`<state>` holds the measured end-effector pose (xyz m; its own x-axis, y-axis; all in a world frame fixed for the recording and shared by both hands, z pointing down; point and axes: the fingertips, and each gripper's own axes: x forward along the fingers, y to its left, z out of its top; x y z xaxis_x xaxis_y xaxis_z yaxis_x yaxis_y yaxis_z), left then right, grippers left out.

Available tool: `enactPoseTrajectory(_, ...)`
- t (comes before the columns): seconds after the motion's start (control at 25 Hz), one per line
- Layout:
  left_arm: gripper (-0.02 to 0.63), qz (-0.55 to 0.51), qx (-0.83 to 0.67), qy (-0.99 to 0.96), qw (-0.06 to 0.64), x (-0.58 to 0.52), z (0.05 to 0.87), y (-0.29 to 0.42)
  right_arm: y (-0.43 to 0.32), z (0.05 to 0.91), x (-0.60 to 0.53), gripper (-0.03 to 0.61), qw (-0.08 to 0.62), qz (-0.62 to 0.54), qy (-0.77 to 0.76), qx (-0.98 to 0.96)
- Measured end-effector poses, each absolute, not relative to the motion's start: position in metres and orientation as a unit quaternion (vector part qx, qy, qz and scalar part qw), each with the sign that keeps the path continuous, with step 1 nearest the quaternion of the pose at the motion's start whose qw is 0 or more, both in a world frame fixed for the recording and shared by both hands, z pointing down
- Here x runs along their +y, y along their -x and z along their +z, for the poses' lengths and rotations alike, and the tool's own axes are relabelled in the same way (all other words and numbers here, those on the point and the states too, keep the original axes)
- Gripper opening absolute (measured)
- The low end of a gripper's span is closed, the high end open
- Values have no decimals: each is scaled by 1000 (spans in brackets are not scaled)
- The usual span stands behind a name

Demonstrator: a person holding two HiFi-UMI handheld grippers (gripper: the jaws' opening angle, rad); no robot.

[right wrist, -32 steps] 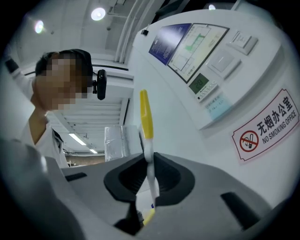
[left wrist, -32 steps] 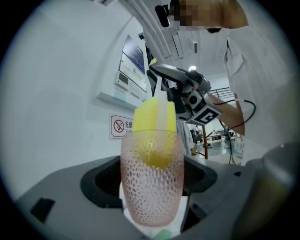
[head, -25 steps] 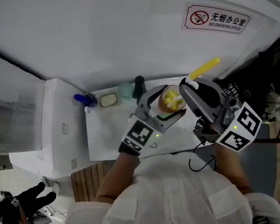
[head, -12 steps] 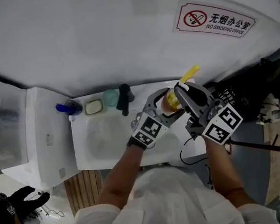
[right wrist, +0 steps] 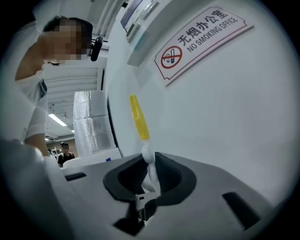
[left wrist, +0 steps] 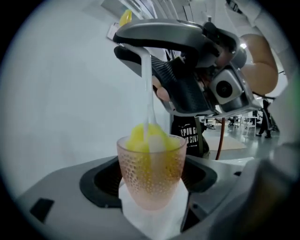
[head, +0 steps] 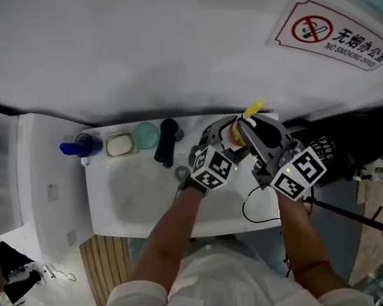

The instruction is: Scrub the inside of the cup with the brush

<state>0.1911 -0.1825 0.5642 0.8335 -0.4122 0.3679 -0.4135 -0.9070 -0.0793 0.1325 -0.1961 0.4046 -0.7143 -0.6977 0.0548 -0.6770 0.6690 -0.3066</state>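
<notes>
gripping a translucent peach dimpled plastic cup (left wrist: 151, 168), the left hand-held gripper (left wrist: 151, 187) is clamped on its lower walls and holds it upright over the right end of the white sink (head: 139, 205). the right hand-held gripper (right wrist: 147, 180) is clamped on the thin white stem of a yellow-handled brush (right wrist: 139, 117), above the cup at that same end of the sink. the brush's yellow sponge head (left wrist: 140, 137) sits inside the cup, bulging just above the rim. along the sink's back edge stand a black tap (head: 165, 144), a teal round item (head: 146, 134), a pale soap dish (head: 120, 145) and, furthest left, a blue bottle (head: 77, 145).
</notes>
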Motion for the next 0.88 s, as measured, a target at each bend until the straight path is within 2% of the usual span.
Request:
enactPoseTrajectory(0.4,356,213,-216,-953,3,-199,602,-183,-137,438,-215,43,34,-145,407,901)
enactPoseTrajectory(0.88,371,203,-266,-942,26,-199,598,-151,-134,437,-222,37,9,-96,433,896)
